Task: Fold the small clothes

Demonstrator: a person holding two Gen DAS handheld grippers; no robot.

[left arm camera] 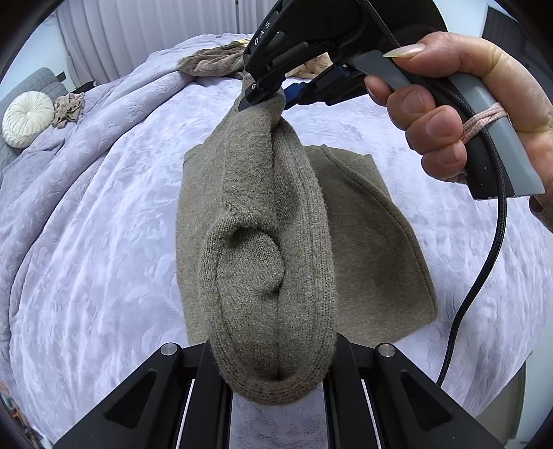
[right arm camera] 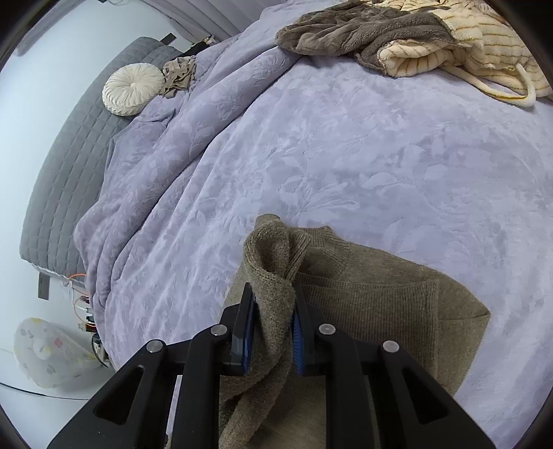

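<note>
1. Both hand-held grippers, left (left arm camera: 276, 383) and right (right arm camera: 273, 331), pinch the olive knit garment's (left arm camera: 363, 241) lifted fold above the bed (right arm camera: 345, 155)
2. Uneven release could bunch the thick fold, skewing it

lilac quilted bed (right arm camera: 345, 145), grey headboard (right arm camera: 72, 155), round cream cushion (right arm camera: 133, 88), pale curtains (left arm camera: 138, 31).

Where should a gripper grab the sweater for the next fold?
On its edge, as now: the left gripper and right gripper each pinch a bunched edge of the sweater, with a strip lifted between them. The rest lies flat on the blanket, so only edges give the fingers something to close on; come from above.
</note>
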